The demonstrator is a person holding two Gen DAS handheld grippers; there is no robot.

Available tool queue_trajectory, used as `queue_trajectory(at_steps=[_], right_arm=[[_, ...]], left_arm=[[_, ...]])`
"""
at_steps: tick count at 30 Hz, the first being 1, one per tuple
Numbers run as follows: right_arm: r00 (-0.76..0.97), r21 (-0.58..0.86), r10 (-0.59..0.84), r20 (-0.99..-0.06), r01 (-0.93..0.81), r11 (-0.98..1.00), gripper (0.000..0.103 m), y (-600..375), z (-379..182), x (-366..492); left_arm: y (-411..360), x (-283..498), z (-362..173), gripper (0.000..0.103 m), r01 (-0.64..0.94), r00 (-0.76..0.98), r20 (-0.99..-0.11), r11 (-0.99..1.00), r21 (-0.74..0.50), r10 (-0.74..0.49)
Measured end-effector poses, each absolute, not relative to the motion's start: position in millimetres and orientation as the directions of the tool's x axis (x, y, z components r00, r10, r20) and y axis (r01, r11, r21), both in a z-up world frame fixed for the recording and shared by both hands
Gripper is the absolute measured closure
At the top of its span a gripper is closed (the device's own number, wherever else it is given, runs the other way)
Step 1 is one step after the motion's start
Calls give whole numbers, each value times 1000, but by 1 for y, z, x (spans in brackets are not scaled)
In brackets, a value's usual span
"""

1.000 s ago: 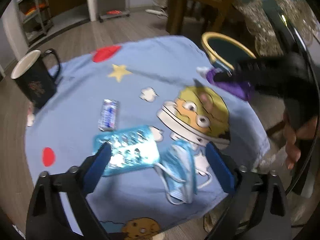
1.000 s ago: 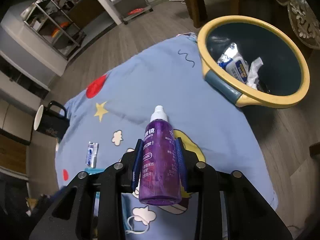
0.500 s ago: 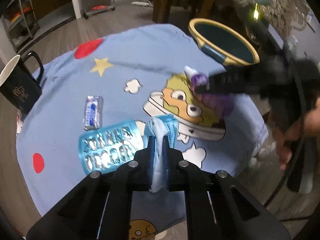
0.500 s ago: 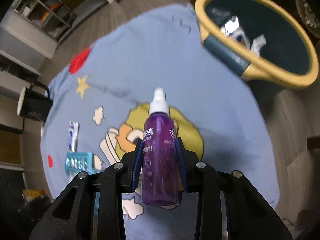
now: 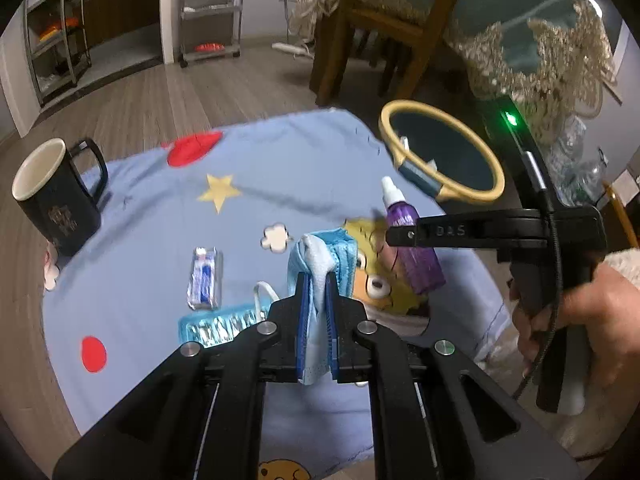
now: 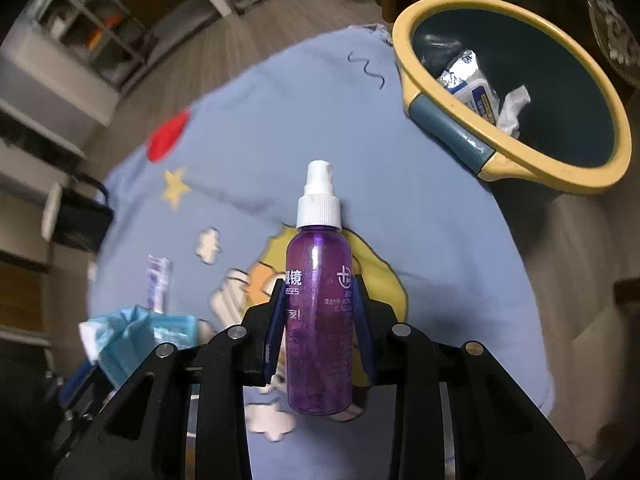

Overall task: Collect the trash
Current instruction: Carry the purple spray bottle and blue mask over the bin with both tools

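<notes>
Left gripper [image 5: 316, 300] is pinching the face mask [image 5: 322, 256], right gripper [image 6: 318, 320] clamping the spray bottle [image 6: 319, 280]; wastebasket [image 6: 404, 40] is holding wrappers, blister pack [image 5: 216, 324] and sachet [image 5: 205, 278] are waiting.

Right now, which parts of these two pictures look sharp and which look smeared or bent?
Left wrist view: the left gripper and its blue face mask are crisp, the tablecloth slightly smeared, the room's edges curved by the lens. Right wrist view: the purple spray bottle is sharp, while the mug and shelves blur; the bin stays fairly clear.
</notes>
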State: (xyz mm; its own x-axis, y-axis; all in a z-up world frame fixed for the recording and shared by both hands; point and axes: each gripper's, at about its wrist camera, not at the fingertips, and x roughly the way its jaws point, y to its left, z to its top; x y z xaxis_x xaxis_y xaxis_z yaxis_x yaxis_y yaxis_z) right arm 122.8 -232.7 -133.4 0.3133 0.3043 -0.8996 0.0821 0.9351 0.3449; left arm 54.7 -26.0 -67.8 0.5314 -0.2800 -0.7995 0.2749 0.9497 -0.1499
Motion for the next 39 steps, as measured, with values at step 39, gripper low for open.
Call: queue_trajectory(at_steps=[39], right_arm=[[552,413,172,-816,347,842,69,-439,-87,197]], left_arm=[[-199,180,-28,95,518,524,-756,851,-84,-393]])
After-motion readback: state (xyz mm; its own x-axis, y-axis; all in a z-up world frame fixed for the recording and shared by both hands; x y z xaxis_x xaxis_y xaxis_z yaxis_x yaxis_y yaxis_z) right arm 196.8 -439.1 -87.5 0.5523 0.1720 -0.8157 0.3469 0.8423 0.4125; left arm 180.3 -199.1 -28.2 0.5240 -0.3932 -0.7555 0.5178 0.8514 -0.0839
